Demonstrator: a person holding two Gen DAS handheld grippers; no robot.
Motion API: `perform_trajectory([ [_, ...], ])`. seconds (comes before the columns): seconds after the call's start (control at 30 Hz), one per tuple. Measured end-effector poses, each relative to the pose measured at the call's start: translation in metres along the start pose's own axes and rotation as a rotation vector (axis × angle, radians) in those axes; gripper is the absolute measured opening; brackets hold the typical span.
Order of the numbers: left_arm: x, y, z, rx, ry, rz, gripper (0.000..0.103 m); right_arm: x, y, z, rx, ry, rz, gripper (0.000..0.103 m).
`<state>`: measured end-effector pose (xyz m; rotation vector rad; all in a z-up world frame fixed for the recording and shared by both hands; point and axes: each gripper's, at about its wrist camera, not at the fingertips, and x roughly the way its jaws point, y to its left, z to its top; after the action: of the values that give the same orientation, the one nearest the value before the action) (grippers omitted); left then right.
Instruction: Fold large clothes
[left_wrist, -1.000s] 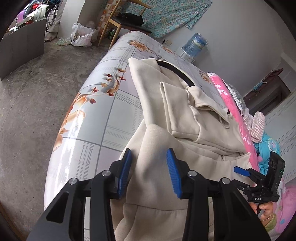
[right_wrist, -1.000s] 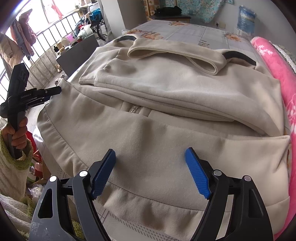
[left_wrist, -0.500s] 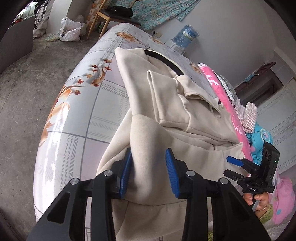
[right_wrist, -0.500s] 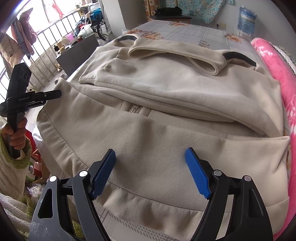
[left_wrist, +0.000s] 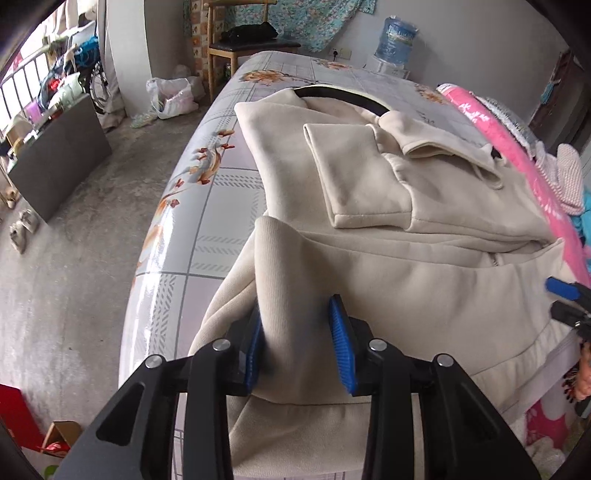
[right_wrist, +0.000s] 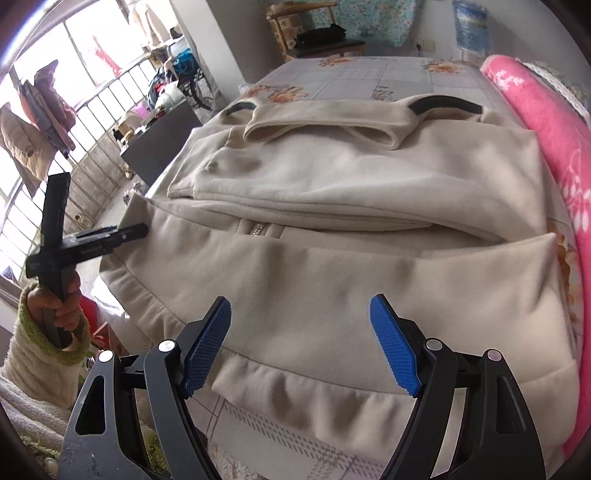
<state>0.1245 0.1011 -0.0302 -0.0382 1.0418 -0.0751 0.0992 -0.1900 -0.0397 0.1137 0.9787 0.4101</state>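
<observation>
Cream jacket (left_wrist: 388, 266) half folded on the bed (left_wrist: 229, 192)

Left gripper (left_wrist: 299, 336) pinches its near-left hem corner; right gripper (right_wrist: 301, 345), jaws apart, hovers above the near hem.

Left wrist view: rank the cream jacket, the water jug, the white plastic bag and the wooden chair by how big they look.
1. Cream jacket, largest by far, though nearest the camera.
2. Wooden chair.
3. White plastic bag and water jug look about alike; unranked.

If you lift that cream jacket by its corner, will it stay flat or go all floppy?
Probably floppy: the cream jacket already bunches into a ridge inside the left gripper. It looks thick and fleecy, so likely heavyish, and its folded sleeve may slide off.
</observation>
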Motion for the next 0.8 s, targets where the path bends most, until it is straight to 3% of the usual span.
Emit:
perform_trajectory([
  [0.13, 0.0, -0.008, -0.002, 0.03, -0.017, 0.08, 0.033, -0.041, -0.04, -0.01, 0.099, -0.088, -0.072, 0.064],
  [0.3, 0.003, -0.012, 0.001, 0.042, -0.012, 0.111, 0.033, -0.067, -0.087, -0.013, 0.205, -0.144, -0.143, 0.046],
  [0.63, 0.003, -0.019, 0.002, 0.047, -0.006, 0.158, 0.033, -0.051, -0.115, 0.009, 0.174, -0.132, -0.182, 0.044],
  [0.8, 0.003, -0.019, 0.002, 0.049, -0.002, 0.162, 0.033, -0.039, -0.124, 0.003, 0.187, -0.062, -0.143, 0.044],
])
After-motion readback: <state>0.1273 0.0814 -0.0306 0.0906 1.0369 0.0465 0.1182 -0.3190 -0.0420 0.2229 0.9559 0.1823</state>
